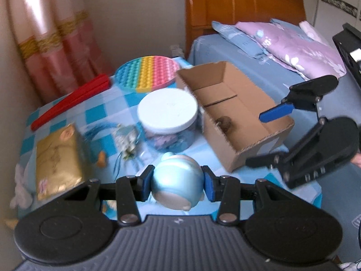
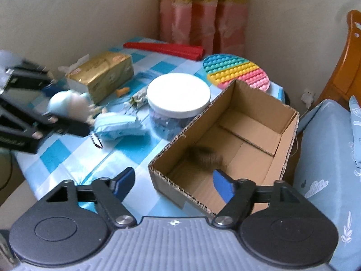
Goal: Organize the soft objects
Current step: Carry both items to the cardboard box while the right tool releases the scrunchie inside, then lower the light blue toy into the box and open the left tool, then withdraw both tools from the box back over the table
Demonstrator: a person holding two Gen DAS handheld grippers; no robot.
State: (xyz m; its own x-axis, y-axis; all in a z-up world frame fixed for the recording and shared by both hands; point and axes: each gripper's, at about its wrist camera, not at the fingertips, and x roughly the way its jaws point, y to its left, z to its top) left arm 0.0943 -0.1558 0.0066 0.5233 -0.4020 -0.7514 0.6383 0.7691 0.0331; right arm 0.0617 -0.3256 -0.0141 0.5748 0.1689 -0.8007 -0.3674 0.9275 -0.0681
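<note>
The left gripper (image 1: 177,185) clamps a blue toy (image 1: 177,184) at 6 o'clock. The right gripper (image 2: 174,184) hangs open over the box (image 2: 286,122), which holds a brown furball (image 2: 204,155). At 11 o'clock of the box stands a lidded jar (image 2: 178,94).

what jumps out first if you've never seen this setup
The pale blue toy clamped in the left gripper fills the near middle of the left view. Next is the open box at the table's right edge, with a brown furry ball inside it and the right gripper open over its near corner. Behind sits a rainbow mat.
</note>
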